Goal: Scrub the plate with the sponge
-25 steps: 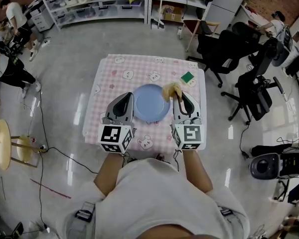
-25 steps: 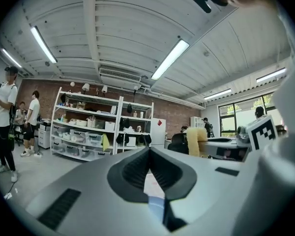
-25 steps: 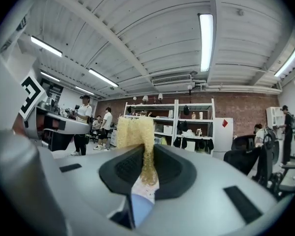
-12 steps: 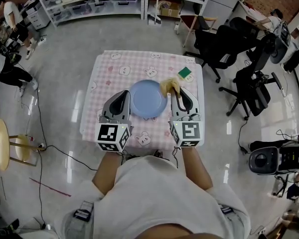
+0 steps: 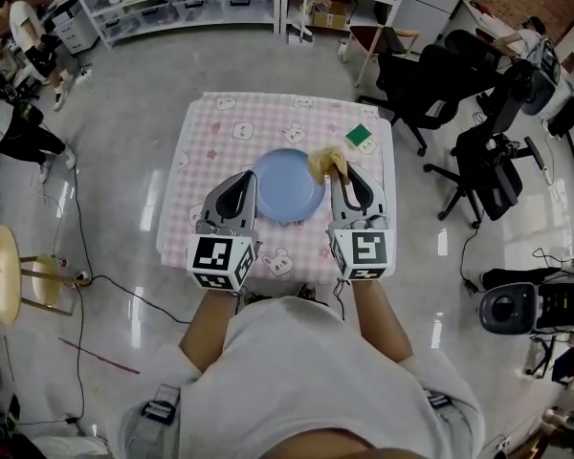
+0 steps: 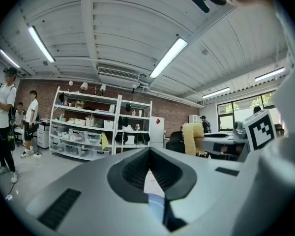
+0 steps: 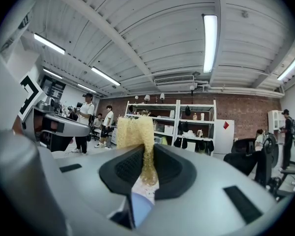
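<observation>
Here left claw [image 5: 247, 182] grips plate [image 5: 287, 201] (right claw [image 5: 342, 174] holds sponge [image 5: 323, 164] upright).

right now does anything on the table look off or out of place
Nothing stands out. The blue plate lies flat on the checked cloth, with no spill or break visible. The yellow sponge is pinched in the right claw at the plate's far right rim; a green pad lies apart near the cloth's far corner.

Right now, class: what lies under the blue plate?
The pink checked tablecloth lies beneath the blue plate and shows all round it. The patch directly below is covered by the plate, so anything lying there cannot be seen.
</observation>
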